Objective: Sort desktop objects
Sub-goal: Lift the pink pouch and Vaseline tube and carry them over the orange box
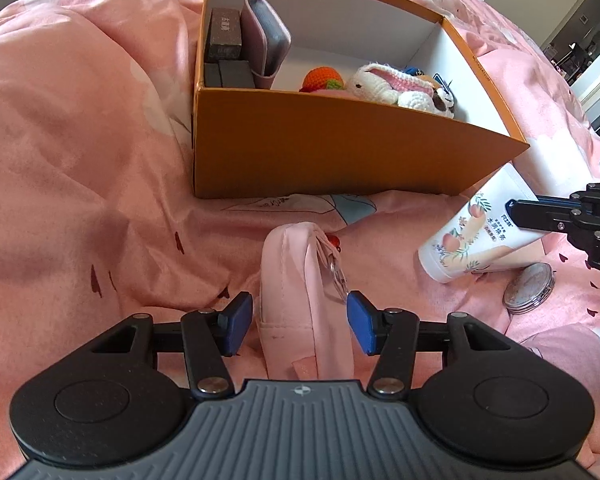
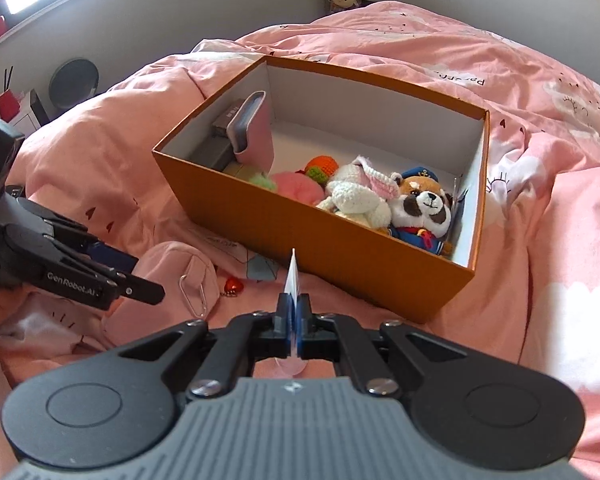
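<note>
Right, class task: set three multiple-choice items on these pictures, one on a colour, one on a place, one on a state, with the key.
1. Outside, the box is: A orange, B blue, C green.
2. The silver tin lies: A in the box, B on the bedding beside the white tube, C on the pink pouch.
3. The right tool is: A wide open, B shut on the pink pouch, C shut on the white tube's flat end.
Key: 1 A, its outer walls are orange; 2 B, it rests on the cloth next to the tube; 3 C, the pads pinch the thin white edge.
</note>
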Demonstrator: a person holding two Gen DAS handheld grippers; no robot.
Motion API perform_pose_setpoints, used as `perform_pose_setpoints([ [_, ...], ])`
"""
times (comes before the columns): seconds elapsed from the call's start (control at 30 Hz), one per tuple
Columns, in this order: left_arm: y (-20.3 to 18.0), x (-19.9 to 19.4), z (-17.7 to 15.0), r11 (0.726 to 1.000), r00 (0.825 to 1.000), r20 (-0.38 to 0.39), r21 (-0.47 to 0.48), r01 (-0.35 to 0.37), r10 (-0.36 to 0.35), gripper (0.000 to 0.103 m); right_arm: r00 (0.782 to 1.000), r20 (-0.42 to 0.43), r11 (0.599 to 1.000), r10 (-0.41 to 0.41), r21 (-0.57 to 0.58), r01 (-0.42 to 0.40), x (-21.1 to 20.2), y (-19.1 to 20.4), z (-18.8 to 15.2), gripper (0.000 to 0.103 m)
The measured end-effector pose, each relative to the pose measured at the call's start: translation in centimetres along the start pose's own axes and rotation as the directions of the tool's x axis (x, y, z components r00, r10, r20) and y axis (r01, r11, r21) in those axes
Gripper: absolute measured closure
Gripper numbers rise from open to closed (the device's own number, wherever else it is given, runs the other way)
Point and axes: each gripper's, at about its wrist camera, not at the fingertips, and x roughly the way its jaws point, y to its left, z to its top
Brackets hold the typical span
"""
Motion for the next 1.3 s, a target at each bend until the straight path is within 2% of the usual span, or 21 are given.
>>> perform_pose_setpoints([
  [0.1, -0.2, 0.4, -0.1, 1.0, 1.0, 0.002, 0.004, -0.027, 0.027, 0.063, 1.0, -0.016, 1.0, -0.006, -0.013, 0.006, 0.9, 0.5, -0.2, 0.1],
  [0.37, -0.7, -0.4, -0.5, 0.998, 0.998, 0.031, 0.021, -0.054, 0.054, 0.072, 0.999, -0.033, 1.0, -0.007, -0.021, 0.007, 1.6, 0.5, -0.4, 0.1],
  [0.57, -1.6, -2.9, -0.8, 0.999, 0.991, 0.134, 0.045, -0.007, 0.001, 0.073, 0.999, -0.044, 0.998, -0.01, -0.058, 0.007, 1.2, 1.2, -0.3, 0.1],
  [0.73, -2.5, -4.4, -0.4, 0.998, 0.981, 0.193, 0.059, 0.02, -0.031, 0.073, 1.0, -0.016, 0.999, -0.013, -0.037, 0.012, 0.3, 1.4, 0.4, 0.101],
  [0.87, -3.2, -6.1, 0.3, 0.996, 0.966, 0.251, 0.079, 0.038, -0.057, 0.073, 1.0, 0.022, 1.0, 0.001, -0.014, -0.001, -1.4, 1.4, 1.5, 0.101],
  [1.03, -4.3, -8.3, 1.7, 0.992, 0.936, 0.34, 0.109, 0.056, -0.09, 0.073, 0.995, 0.1, 1.0, 0.002, -0.016, -0.001, -4.1, 1.6, 3.1, 0.101],
  [1.3, -5.5, -10.8, 5.0, 0.989, 0.881, 0.461, 0.14, 0.046, -0.106, 0.073, 0.965, 0.262, 1.0, -0.013, -0.014, 0.017, -7.6, 2.2, 6.0, 0.101],
])
